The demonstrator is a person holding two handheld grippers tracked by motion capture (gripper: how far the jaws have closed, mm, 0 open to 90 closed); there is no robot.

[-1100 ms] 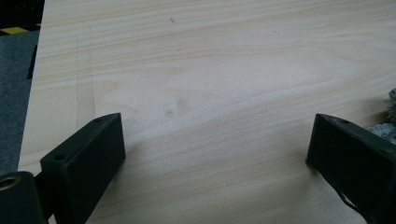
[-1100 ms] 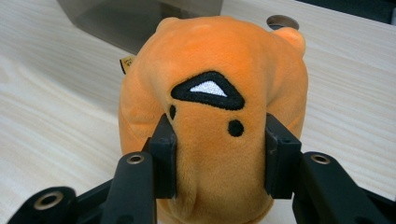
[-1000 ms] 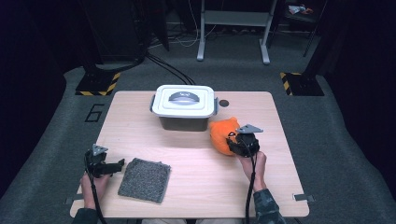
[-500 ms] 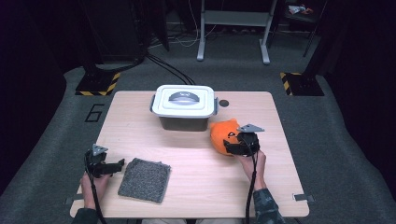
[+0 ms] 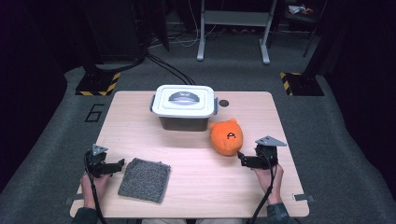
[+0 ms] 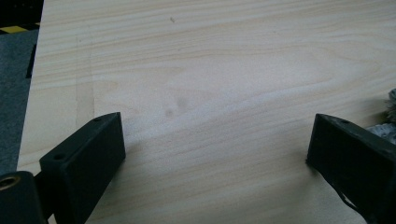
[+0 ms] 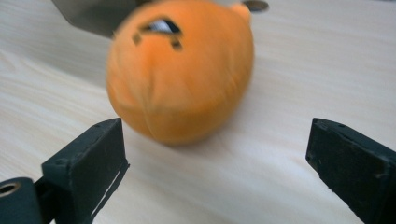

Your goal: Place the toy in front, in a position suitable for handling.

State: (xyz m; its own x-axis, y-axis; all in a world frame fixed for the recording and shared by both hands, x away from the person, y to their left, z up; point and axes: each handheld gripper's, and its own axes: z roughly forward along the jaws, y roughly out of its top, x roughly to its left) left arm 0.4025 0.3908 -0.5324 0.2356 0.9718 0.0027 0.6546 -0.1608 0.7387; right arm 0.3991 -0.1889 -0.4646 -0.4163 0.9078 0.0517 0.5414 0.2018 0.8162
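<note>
— What's on the wooden table (image 5: 289,121) now?

— Orange plush toy (image 5: 226,136) right of the lidded box (image 5: 184,105). My right gripper (image 5: 243,160) sits just near it, jaws spread, empty; I judge a grasp comes next.

— Left?

— Left gripper (image 5: 119,163) released beside the grey cloth (image 5: 144,179).

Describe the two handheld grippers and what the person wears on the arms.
Both the left gripper and right gripper are black, with two blocky rectangular jaws, a grey three-cornered plate on top and a black cable trailing back along each forearm. Dark sleeve cuffs show at the view's bottom edge.
</note>
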